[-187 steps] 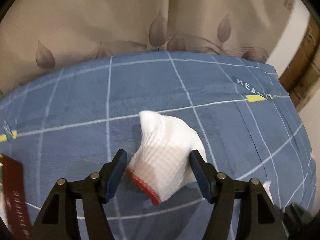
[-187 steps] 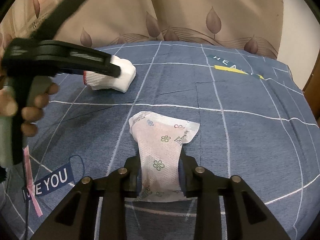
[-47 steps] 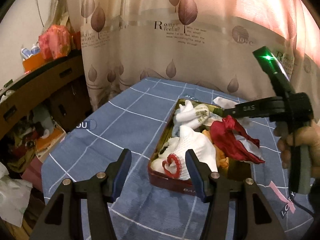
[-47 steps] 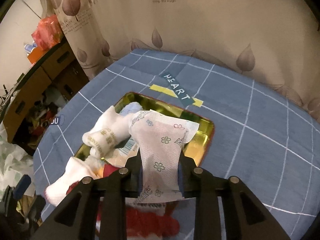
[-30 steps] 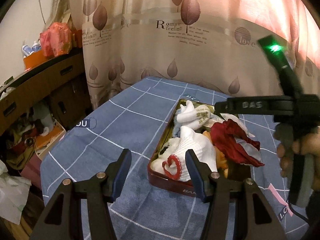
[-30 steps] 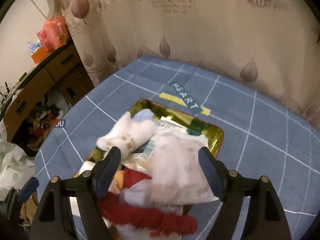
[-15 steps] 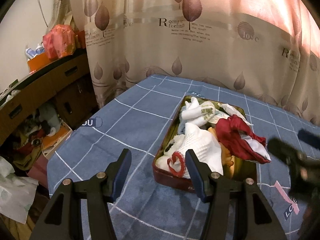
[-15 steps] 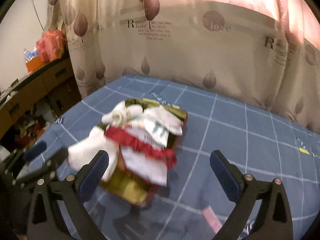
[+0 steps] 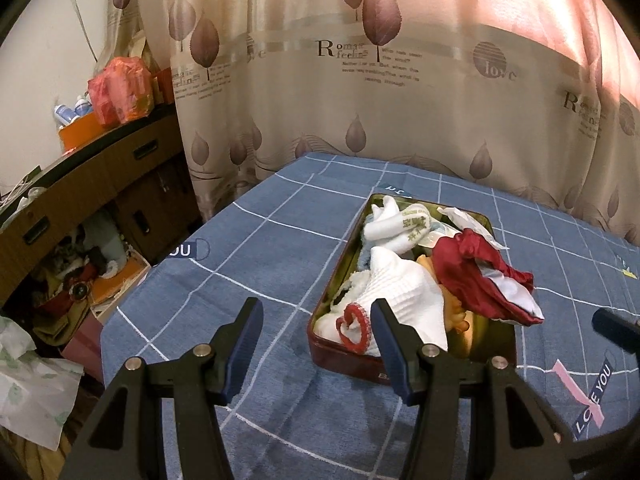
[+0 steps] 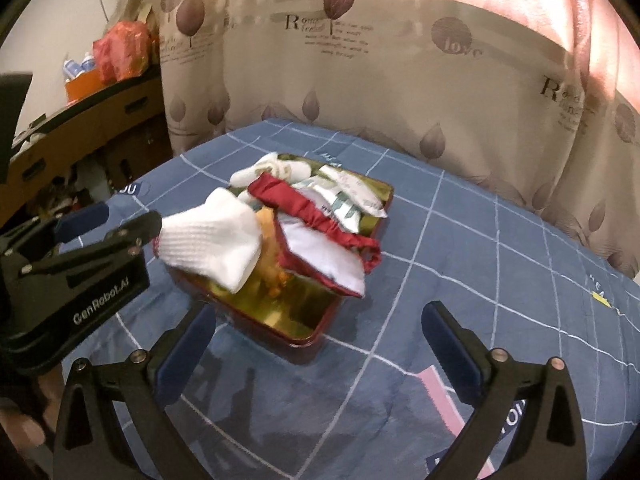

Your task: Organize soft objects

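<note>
A: Tin box [image 9: 412,368] at centre of the left wrist view, on the desk [image 9: 280,248] with its blue grid cloth — red outside, gold inside, heaped with soft things.

B: Contents?

A: White glove [image 9: 404,292] with a red cuff at the near end, just past the left hand-held gripper [image 9: 316,340]. Red cloth pouch [image 9: 480,276] to its right, draped over the box's right rim. Rolled white sock [image 9: 400,226] at the far end, a printed white pad [image 10: 348,196] beside it.

B: Left hand-held gripper?

A: Jaws apart, nothing between the pads; bare cloth and the box corner show in the gap.

B: Right?

A: Right hand-held gripper [image 10: 320,344] spread wide, empty — lower centre of its own view, short of the box. In that view the left one reaches in from the left edge, its tip just beside the glove; touching or not, I cannot tell.

B: Surroundings?

A: Leaf-print curtain [image 9: 400,80] behind; wooden cabinet [image 9: 80,184] at upper left.
</note>
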`<state>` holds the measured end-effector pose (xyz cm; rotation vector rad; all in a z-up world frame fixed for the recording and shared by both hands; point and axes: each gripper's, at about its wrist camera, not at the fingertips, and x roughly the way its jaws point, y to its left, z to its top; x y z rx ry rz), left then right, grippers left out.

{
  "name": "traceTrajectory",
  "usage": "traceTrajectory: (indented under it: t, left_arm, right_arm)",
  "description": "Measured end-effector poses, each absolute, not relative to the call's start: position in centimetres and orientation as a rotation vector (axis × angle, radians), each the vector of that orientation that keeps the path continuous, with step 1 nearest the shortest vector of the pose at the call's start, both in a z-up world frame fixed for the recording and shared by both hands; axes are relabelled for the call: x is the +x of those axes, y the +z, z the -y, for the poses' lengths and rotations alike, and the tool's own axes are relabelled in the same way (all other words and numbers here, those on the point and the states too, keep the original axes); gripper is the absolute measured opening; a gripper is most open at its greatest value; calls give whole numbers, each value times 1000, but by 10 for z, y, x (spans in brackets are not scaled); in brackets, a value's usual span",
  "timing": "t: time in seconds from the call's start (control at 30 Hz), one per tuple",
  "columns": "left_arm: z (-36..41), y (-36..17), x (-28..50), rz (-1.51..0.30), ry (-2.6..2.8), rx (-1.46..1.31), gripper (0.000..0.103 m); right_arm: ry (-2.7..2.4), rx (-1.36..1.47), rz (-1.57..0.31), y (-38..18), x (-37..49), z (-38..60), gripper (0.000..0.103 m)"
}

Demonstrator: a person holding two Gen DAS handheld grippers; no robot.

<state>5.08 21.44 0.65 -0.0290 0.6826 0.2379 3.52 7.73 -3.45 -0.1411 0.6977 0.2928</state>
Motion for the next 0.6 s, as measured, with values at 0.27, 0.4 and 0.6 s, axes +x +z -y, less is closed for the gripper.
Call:
traceTrajectory:
  t: [0.27, 0.4, 0.6]
  left_arm:
    - [-218, 7, 52, -689, 243, -37, 57]
    - [-218, 7, 52, -689, 238, -40, 57]
    - [-216, 6, 51, -688, 240, -31, 57]
  right_arm:
    - [318, -153, -735, -46, 35, -85, 102]
    - [319, -159, -731, -46, 34, -86, 102]
    - [324, -157, -736, -47, 34, -87, 102]
